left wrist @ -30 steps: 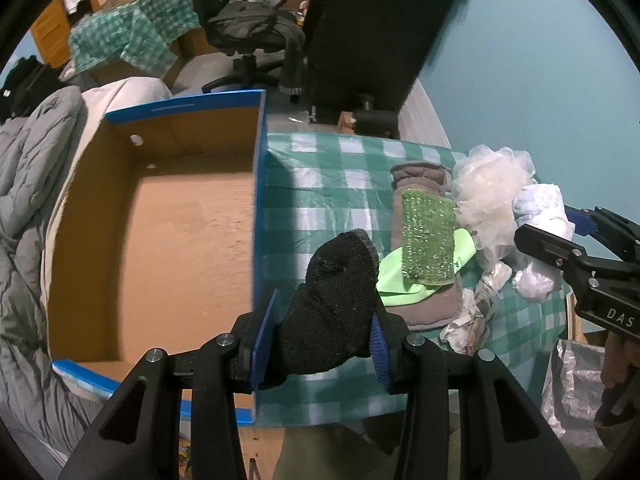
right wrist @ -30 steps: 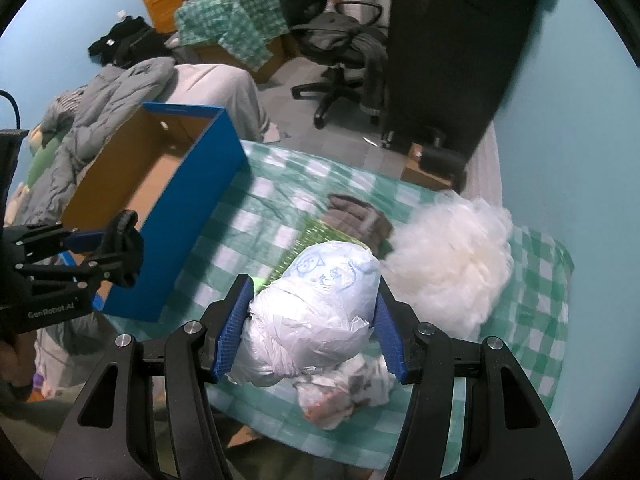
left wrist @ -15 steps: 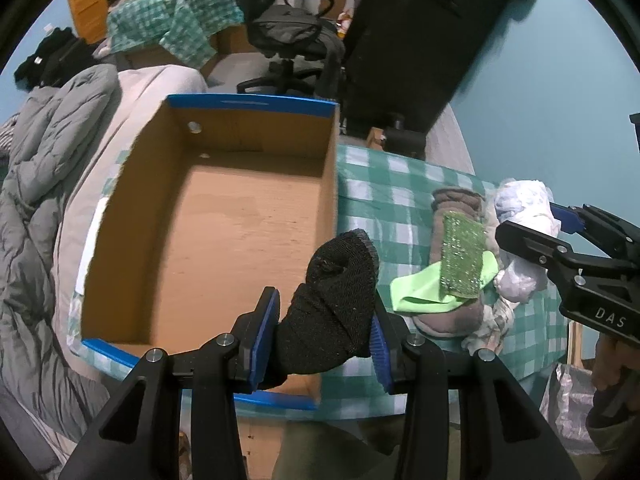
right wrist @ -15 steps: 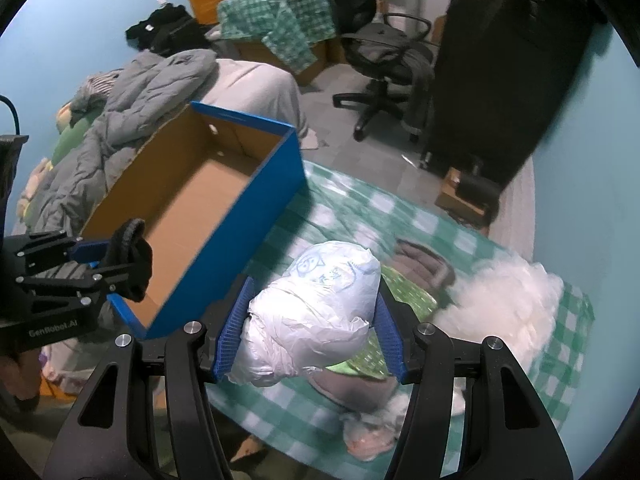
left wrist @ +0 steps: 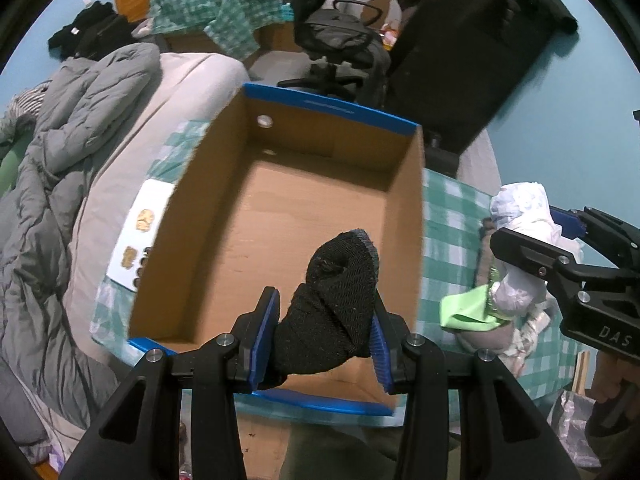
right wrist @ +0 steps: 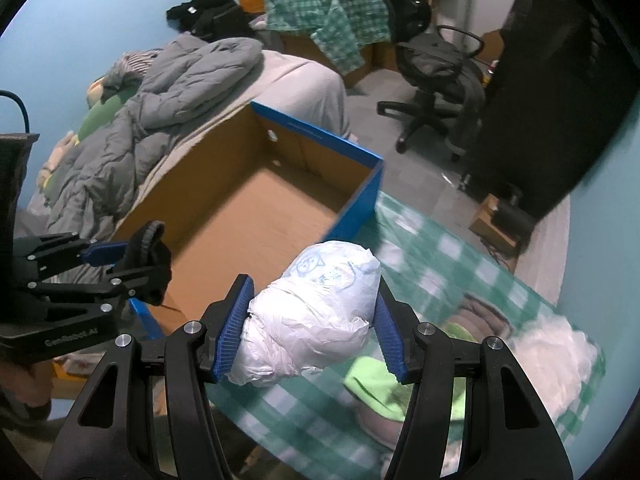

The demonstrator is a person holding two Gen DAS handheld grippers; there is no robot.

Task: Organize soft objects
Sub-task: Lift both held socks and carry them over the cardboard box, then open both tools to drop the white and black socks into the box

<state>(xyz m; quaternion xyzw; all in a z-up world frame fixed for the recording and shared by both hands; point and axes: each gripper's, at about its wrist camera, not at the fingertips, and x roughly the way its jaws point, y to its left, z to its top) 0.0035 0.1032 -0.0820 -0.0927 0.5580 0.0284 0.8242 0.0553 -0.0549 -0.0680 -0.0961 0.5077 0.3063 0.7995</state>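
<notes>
1. The black sock [left wrist: 334, 312] is coarse knitted cloth, matt and nubbly.
2. The white bundle [right wrist: 316, 316] looks like thin crinkled plastic film with a faint sheen.
3. The box [left wrist: 288, 216] is raw brown cardboard inside, matt, with smooth blue printed outer faces.
4. The checked tablecloth [right wrist: 452, 256] appears to be smooth woven cloth.
5. The gripper pads [right wrist: 232, 328] are blue ribbed plastic or rubber on matt black plastic arms with shiny metal screws.
6. The grey quilt [right wrist: 160, 108] is puffy stitched fabric.

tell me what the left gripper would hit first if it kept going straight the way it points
Most likely the bare brown floor of the cardboard box. The left gripper, shut on the black sock, points steeply down over the box's near end, and nothing lies inside. Depth is unclear, so the near wall could come first.
</notes>
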